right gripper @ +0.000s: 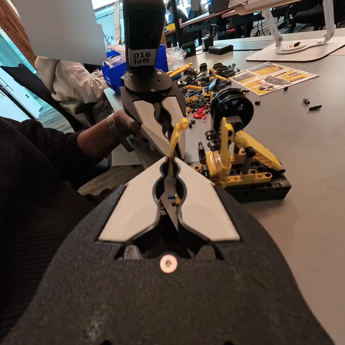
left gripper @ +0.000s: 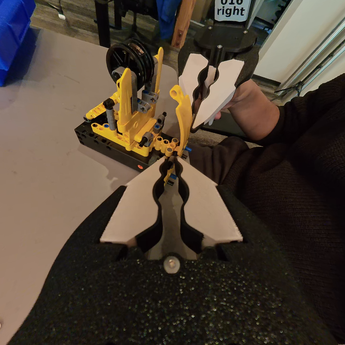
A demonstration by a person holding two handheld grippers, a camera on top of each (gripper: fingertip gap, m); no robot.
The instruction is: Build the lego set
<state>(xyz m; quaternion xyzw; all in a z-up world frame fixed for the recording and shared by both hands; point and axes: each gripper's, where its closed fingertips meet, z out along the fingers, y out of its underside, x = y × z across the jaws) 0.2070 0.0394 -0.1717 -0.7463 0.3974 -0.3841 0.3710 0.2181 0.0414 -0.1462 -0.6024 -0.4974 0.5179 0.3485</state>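
Left gripper (left gripper: 170, 158) — fingers pinched on the lower end of a curved yellow panel (left gripper: 183, 115), at the near corner of the yellow-and-black brick model (left gripper: 130, 130) on the grey table (left gripper: 46, 168). Right gripper (right gripper: 170, 158) — fingers pressed onto the same panel's edge. The model's black wheel (right gripper: 232, 110) stands upright; loose parts (right gripper: 201, 89) lie behind it.
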